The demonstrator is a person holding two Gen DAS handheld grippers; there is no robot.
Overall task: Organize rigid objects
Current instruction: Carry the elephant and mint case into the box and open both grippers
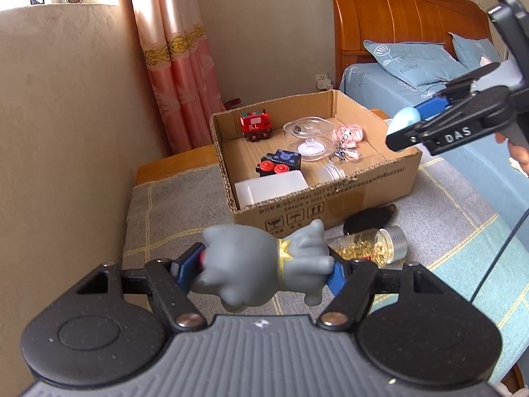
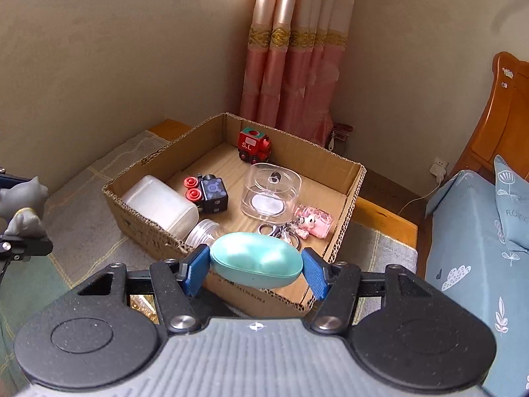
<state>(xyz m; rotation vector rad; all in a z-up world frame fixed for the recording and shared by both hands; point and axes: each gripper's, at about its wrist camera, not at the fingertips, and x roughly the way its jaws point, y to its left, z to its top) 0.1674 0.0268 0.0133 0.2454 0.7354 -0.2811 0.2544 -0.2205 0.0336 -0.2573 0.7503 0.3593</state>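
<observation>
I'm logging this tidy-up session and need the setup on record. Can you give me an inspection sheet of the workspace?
Surface: checked blanket under the cardboard box.
Job's things: red toy train, clear container, white jar in the box.
Clutter: jar of gold pins and a black object beside the box.
Grippers: left tool grips a grey figurine; right tool grips a mint case.
Cables: black cable.
Surroundings: curtain, bed.

A checked grey blanket [image 1: 172, 218] covers the wooden bench. On it sit an open cardboard box [image 1: 330, 195] toward the far edge, and nearer, a black disc [image 1: 367, 220] beside a toppled jar of gold clips [image 1: 370, 248]
</observation>
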